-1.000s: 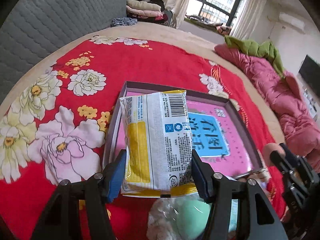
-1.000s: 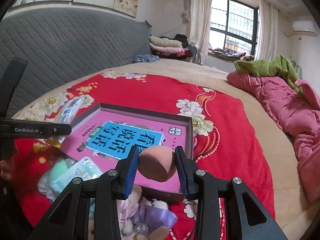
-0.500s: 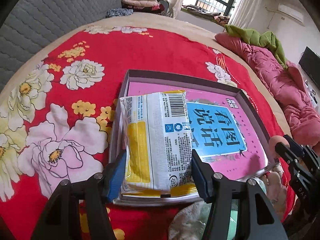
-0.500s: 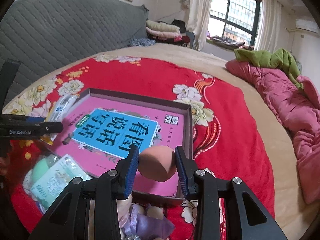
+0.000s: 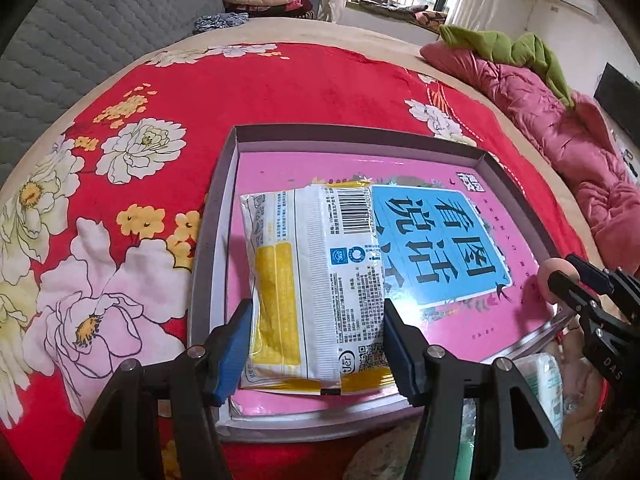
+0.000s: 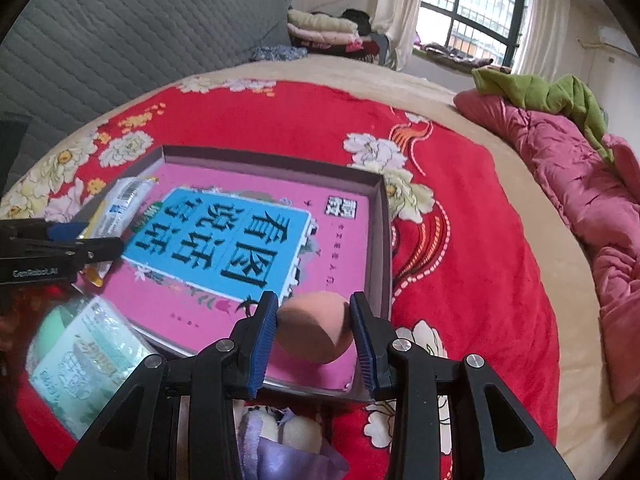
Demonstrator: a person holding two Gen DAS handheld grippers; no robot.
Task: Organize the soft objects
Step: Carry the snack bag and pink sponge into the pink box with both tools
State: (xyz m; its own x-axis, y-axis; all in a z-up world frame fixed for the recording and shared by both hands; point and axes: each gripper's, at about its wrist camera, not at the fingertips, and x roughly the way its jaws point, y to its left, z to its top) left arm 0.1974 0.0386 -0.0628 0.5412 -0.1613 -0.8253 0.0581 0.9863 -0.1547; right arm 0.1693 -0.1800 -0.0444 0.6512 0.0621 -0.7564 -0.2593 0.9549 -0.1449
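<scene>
My left gripper [image 5: 316,340] is shut on a white and yellow tissue pack [image 5: 316,280], held low over the left part of a shallow grey box [image 5: 208,240] with a pink and blue printed floor. My right gripper [image 6: 314,336] is shut on a peach egg-shaped sponge [image 6: 314,330], held just over the box's near right corner [image 6: 378,248]. The sponge [image 5: 554,272] and right gripper also show at the right edge of the left wrist view. The left gripper with the pack [image 6: 116,208] shows at the left of the right wrist view.
The box lies on a red flowered blanket [image 5: 280,80] on a bed. A green tissue pack [image 6: 84,364], a mint sponge [image 6: 54,320] and a purple soft toy [image 6: 280,448] lie in front of the box. Pink bedding [image 6: 580,184] is piled at the right.
Both grippers have moved forward and down over the box with their loads. The tissue pack and the sponge now sit lower, inside the box's edges.
</scene>
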